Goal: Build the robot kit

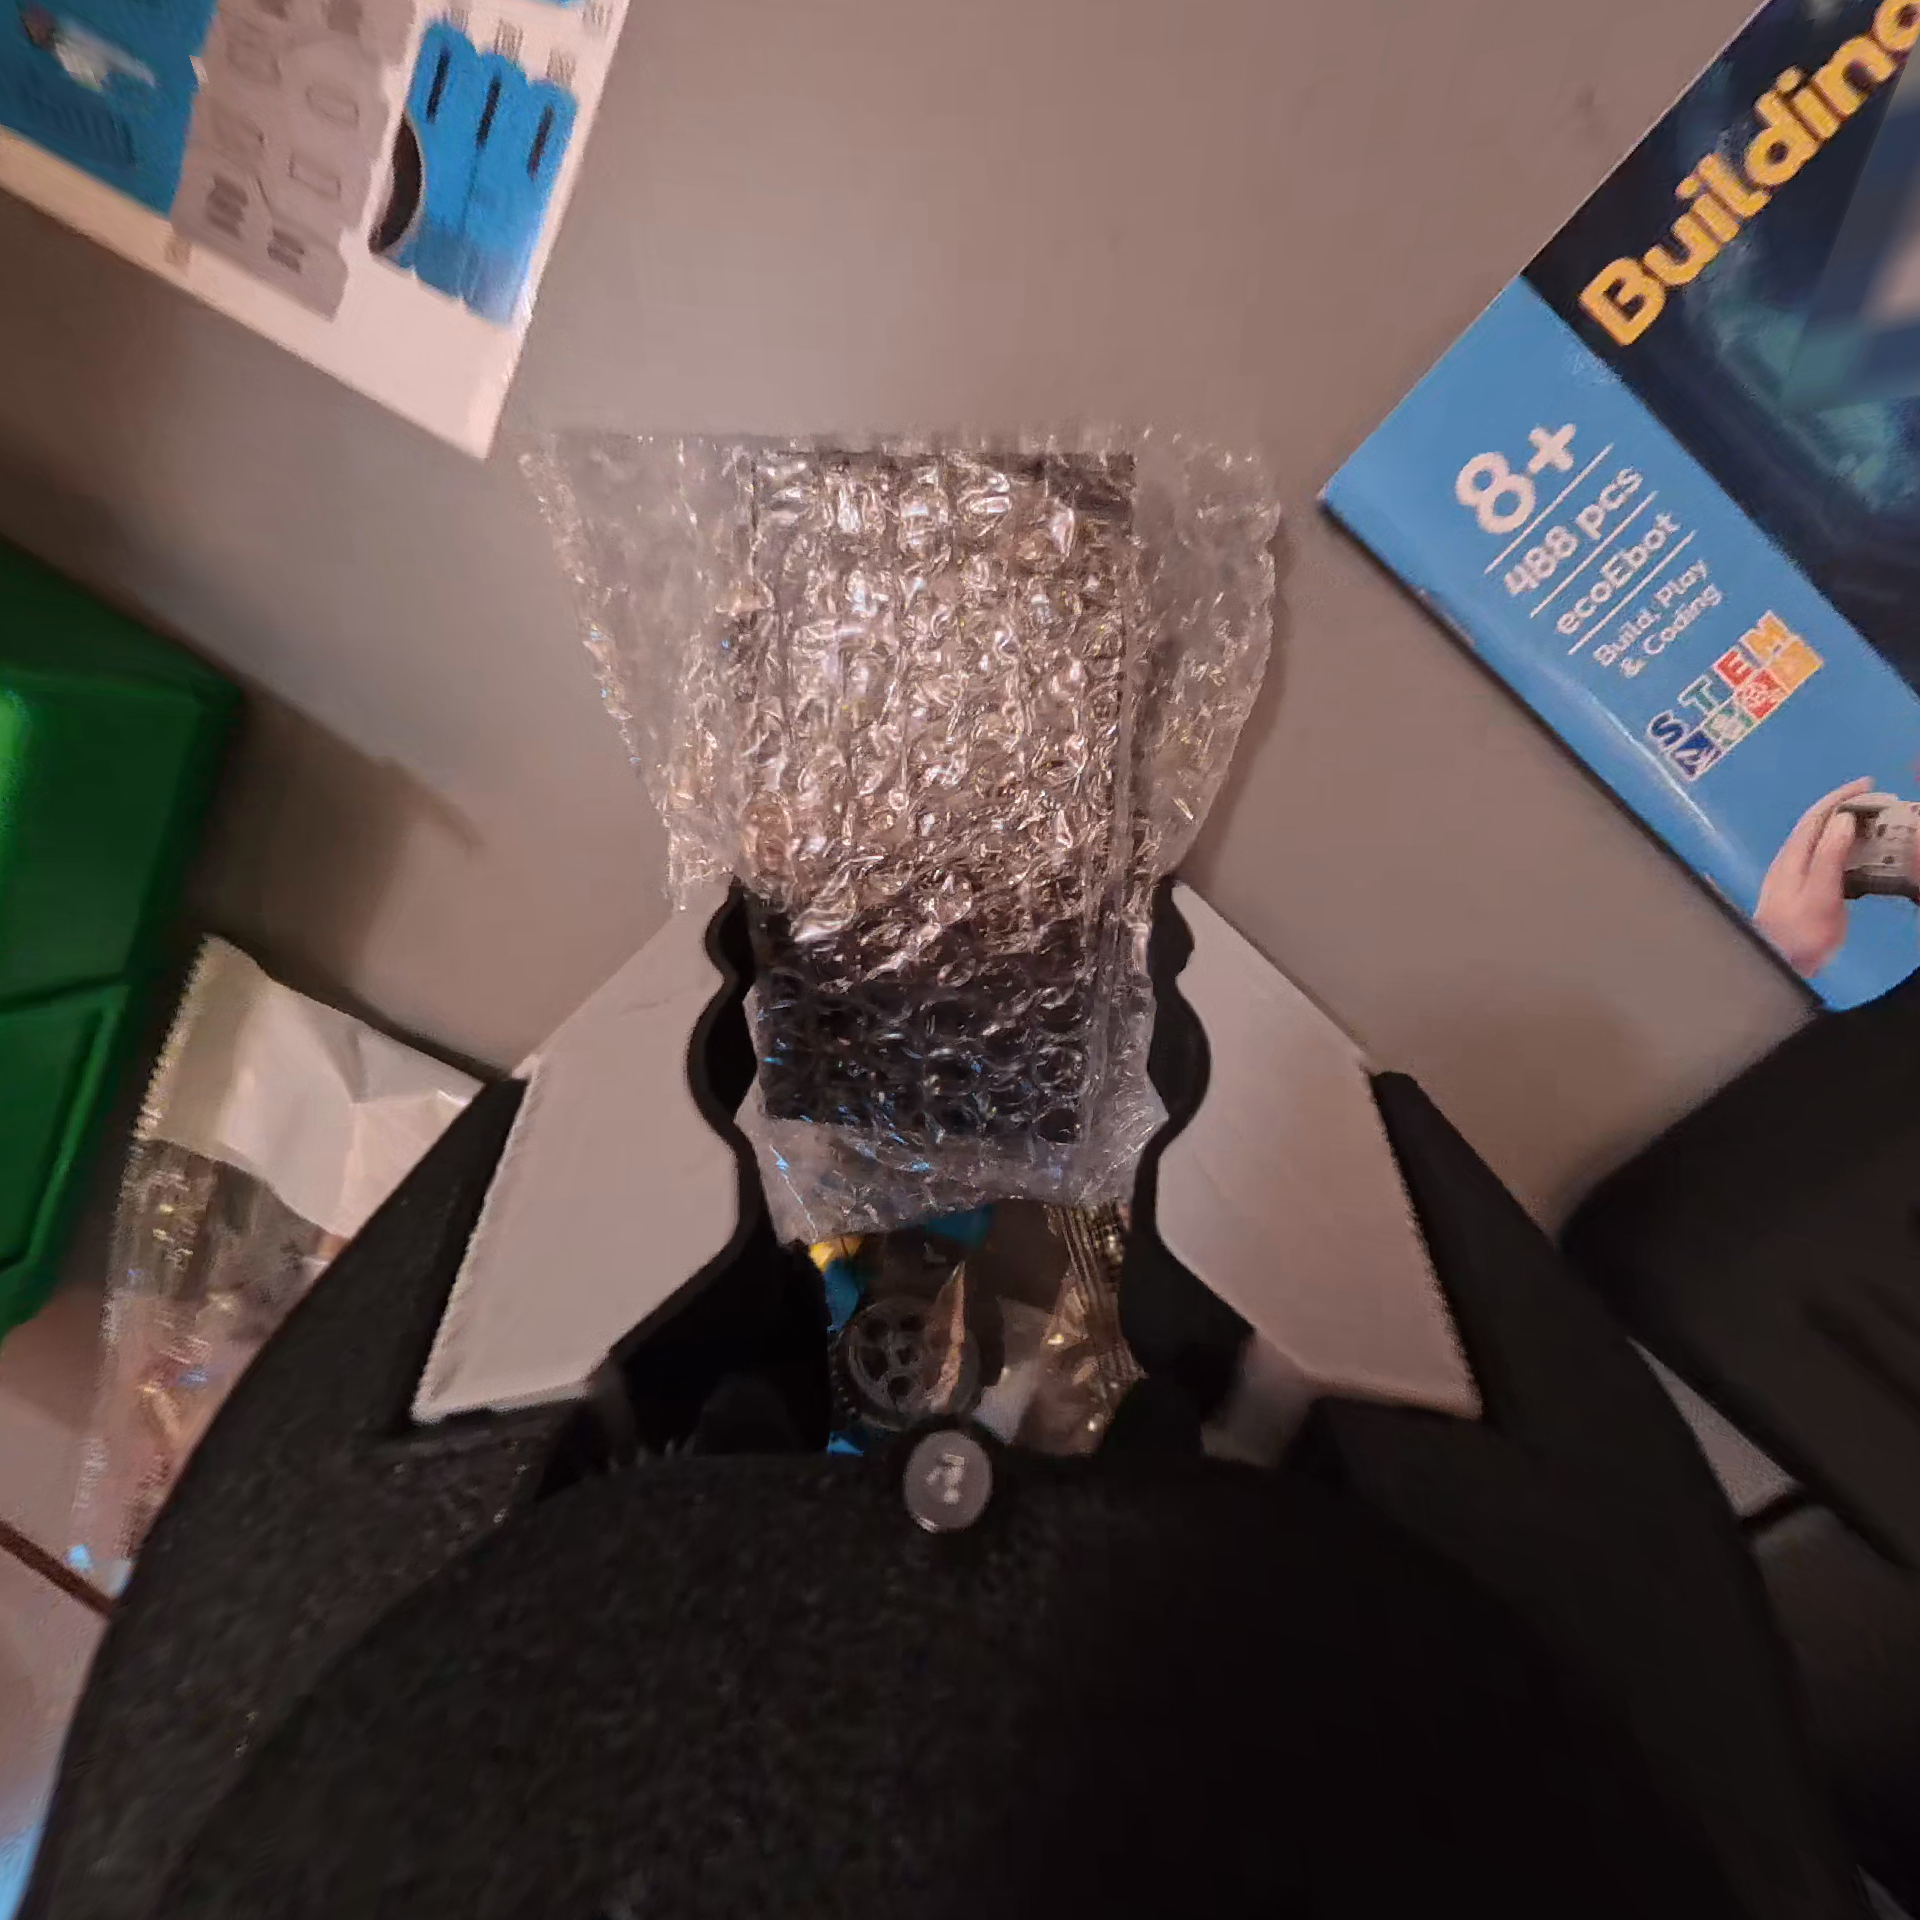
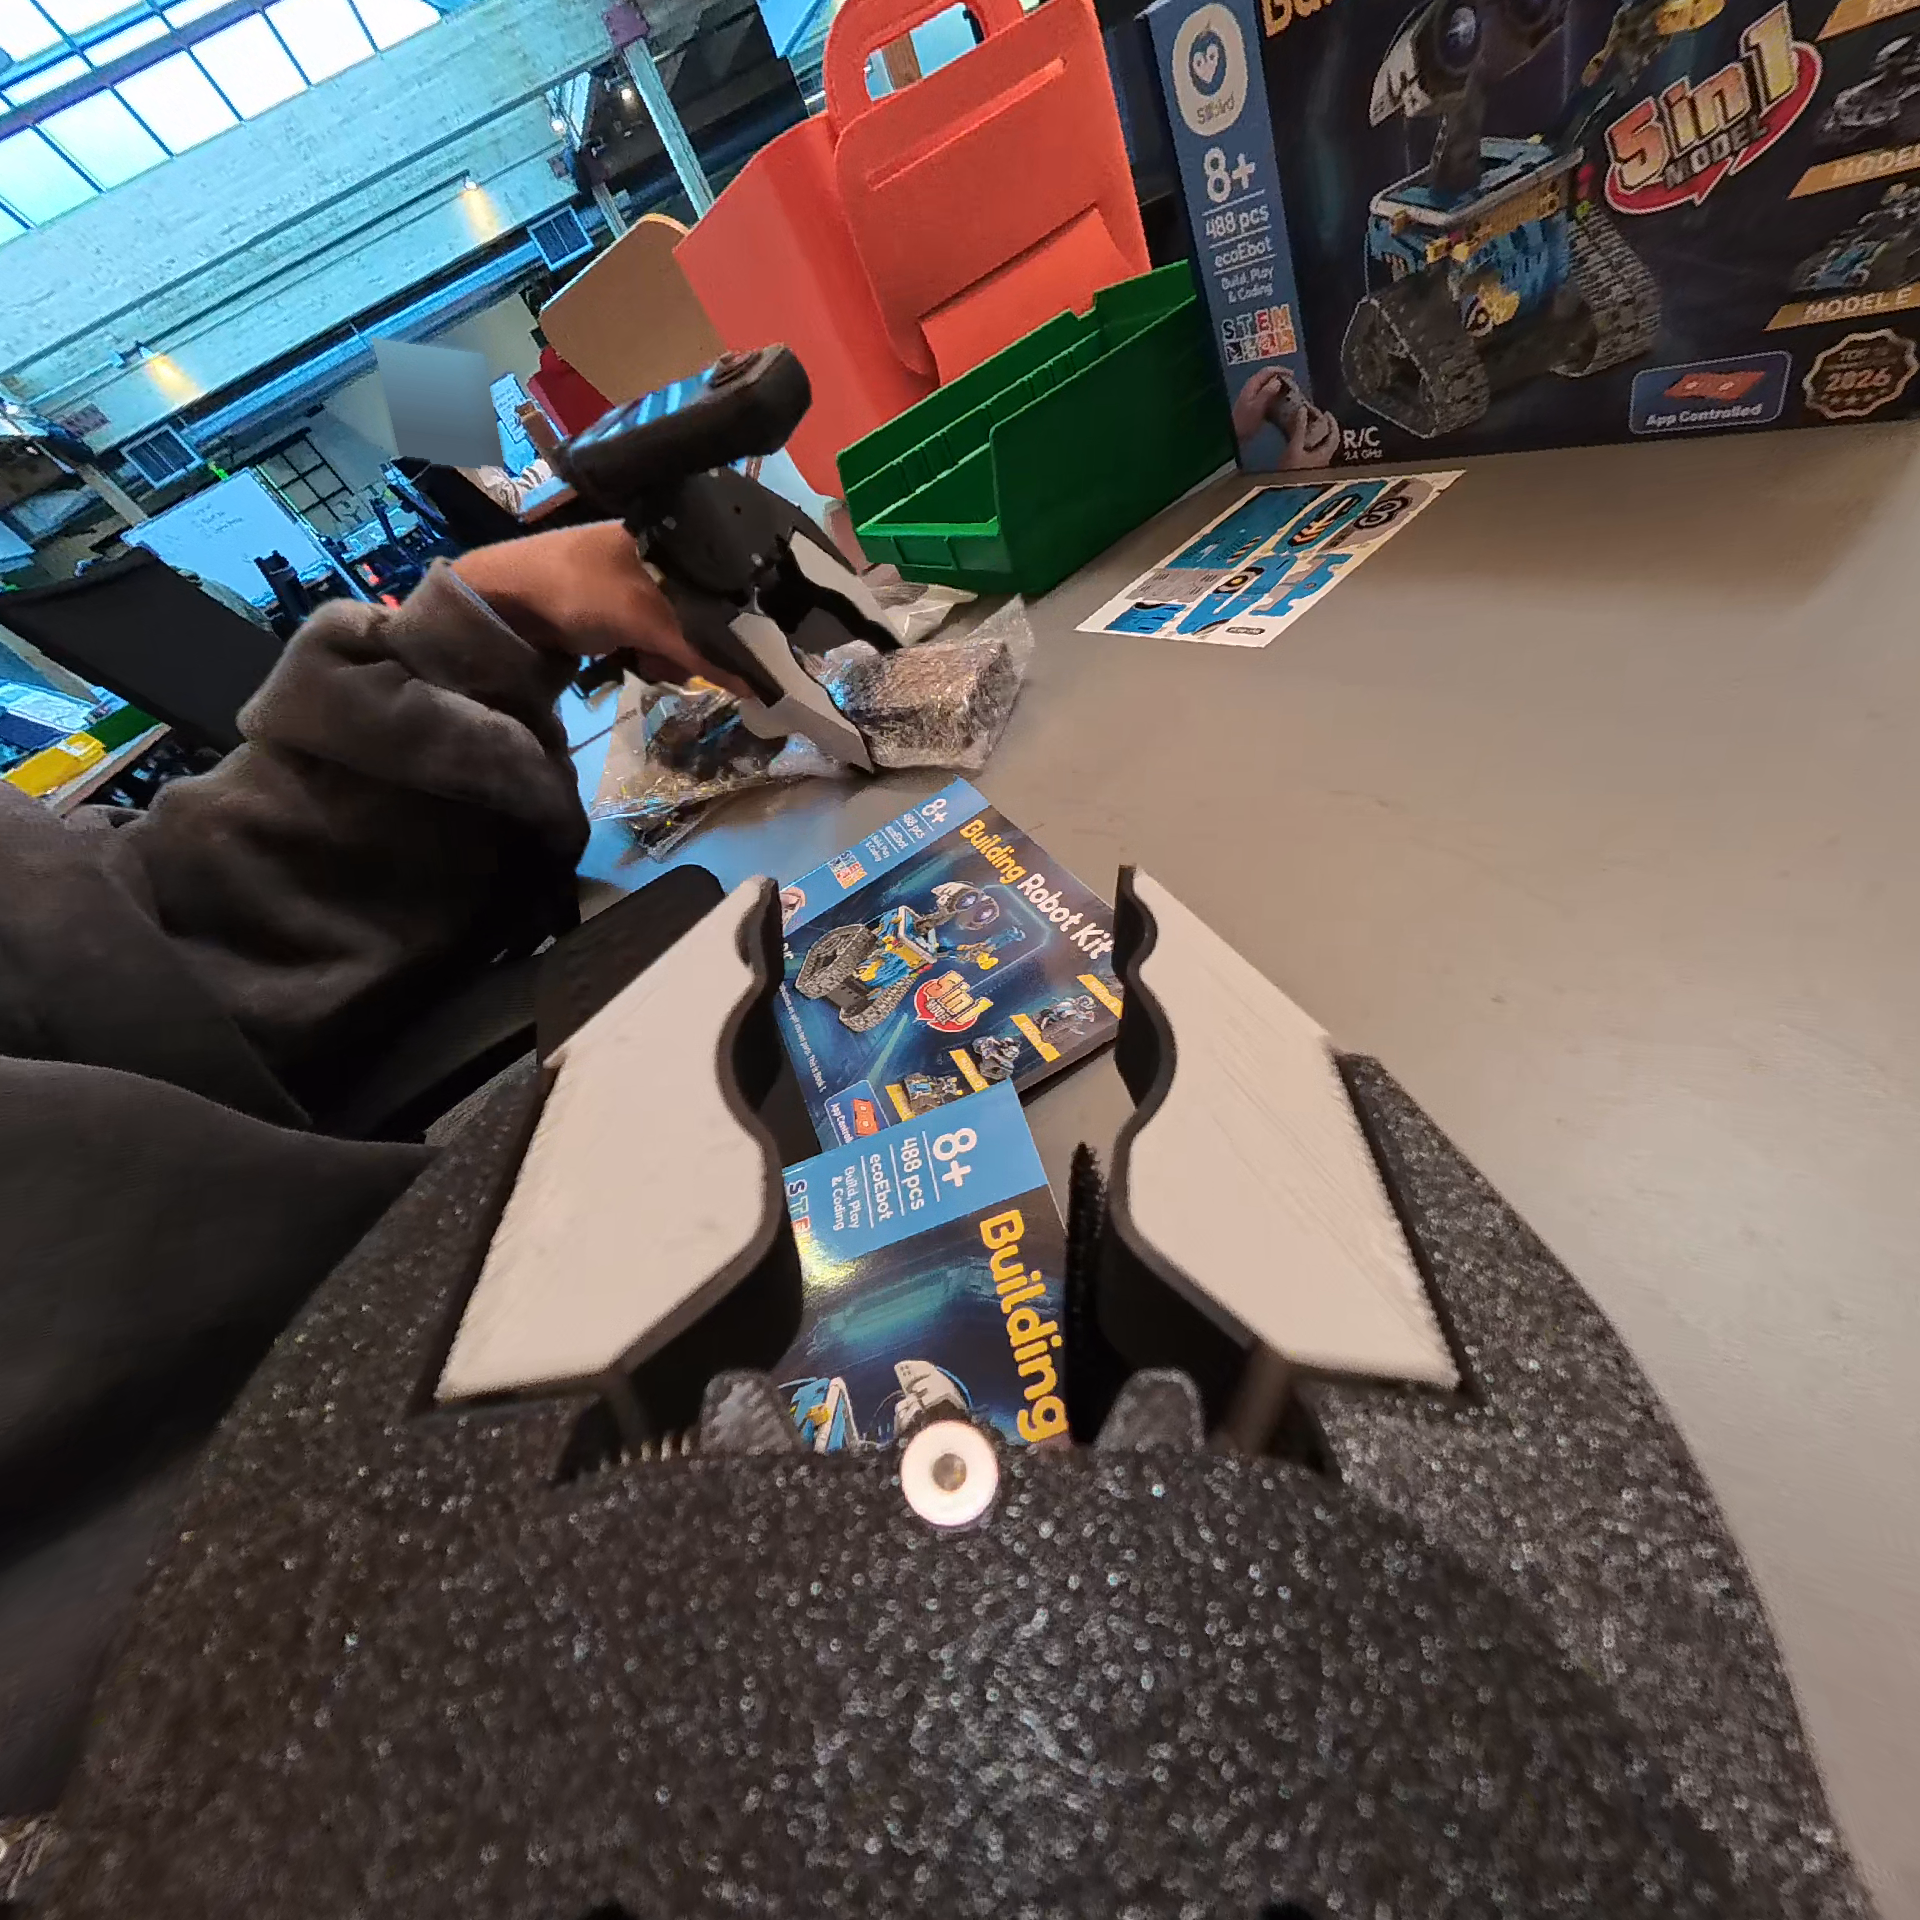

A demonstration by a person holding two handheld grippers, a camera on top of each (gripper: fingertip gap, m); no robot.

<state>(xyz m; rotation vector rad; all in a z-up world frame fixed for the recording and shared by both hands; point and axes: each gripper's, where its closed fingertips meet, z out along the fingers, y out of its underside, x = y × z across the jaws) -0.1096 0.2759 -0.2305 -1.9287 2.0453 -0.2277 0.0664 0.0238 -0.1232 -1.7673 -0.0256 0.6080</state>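
Bubble-wrapped black block (image 1: 935, 790) sits between the fingers of the left gripper (image 1: 940, 956), whose jaws are closed against the sides of the wrapping; the far end of the parcel projects beyond the fingertips above the grey table (image 1: 935, 260). Behind it, a clear bag of small parts (image 1: 966, 1340) shows between the fingers. Around lie a sticker sheet (image 1: 312, 177), a green bin (image 1: 83, 831) and a blue booklet (image 1: 1662, 582). Right gripper (image 2: 945, 935) stands with jaws apart, holding nothing, above two blue booklets (image 2: 935, 966) lying on the table. Beyond stand the kit box (image 2: 1558, 229) and an orange carrier (image 2: 935, 187).
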